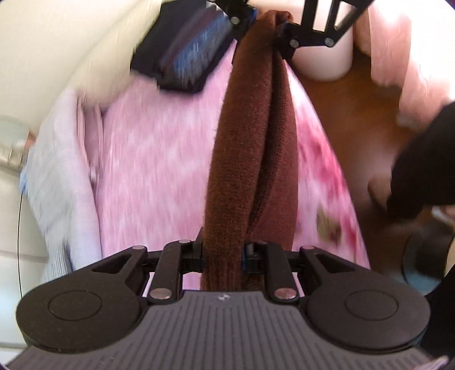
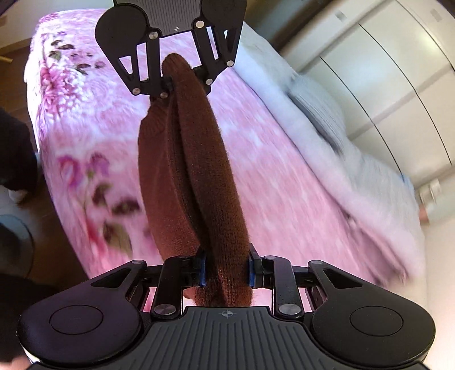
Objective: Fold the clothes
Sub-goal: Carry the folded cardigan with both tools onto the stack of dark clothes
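1. The left claw (image 1: 223, 256) is pinching one end of a brown knitted garment (image 1: 250, 148), its two fingers pressed against the bunched wool.
2. The right claw (image 2: 226, 269) is pinching the other end of the same garment (image 2: 196, 170); in the left wrist view it shows at the far end (image 1: 266, 24), clamped on the fabric there.
3. The garment hangs stretched between the two claws, in the air above the bed (image 2: 284, 199). It sags into long hanging layers below the line of the grip and does not seem to touch the bed's pink flowered blanket (image 1: 159, 159).
4. Beside the garment on the bed lies a pale grey-white cloth (image 2: 327, 148), along the blanket's edge nearest the white cupboards (image 2: 384, 71). A dark folded item with blue stripes (image 1: 184, 54) sits on the bed beyond the garment's far end.
5. Judging by this, the step in hand is carrying the held garment, already doubled along its length, to be laid down; the blur in both views suggests motion.
6. The next move calls for lowering both claws together over a bare stretch of blanket, keeping the garment taut so the layers land flat, clear of the pale cloth and the dark item.
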The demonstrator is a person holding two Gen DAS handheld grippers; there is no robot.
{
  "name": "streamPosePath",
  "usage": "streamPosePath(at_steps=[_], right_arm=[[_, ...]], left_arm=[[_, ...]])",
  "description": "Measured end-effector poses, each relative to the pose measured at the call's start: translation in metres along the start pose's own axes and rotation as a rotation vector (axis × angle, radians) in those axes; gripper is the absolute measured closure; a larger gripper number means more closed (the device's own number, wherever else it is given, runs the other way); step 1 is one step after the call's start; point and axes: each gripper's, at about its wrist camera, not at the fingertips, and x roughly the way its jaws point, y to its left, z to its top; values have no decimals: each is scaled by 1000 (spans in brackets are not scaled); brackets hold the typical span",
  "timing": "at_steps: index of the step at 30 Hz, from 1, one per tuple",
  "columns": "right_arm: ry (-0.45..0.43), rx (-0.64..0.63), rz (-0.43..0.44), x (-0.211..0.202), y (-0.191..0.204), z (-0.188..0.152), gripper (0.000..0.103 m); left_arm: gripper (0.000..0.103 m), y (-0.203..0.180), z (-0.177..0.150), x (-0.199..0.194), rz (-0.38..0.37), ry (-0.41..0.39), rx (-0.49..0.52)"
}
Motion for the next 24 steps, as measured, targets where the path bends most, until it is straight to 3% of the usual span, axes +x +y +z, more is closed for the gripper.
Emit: streamPosePath(at_steps=[6,14,20,24], right_arm=[[117,96,-121,-73,-71,-67,79],[246,185,-264,-126,-150,-123,79],[294,229,-358,-149,-229,-160,79],[289,235,-400,-145,-298,-199,79]], left_arm=[[86,44,101,8,14,-153,115],[85,107,208,33,49,-340,289],[85,169,282,64,92,-406,350],[85,223,343,99,143,-405,344]])
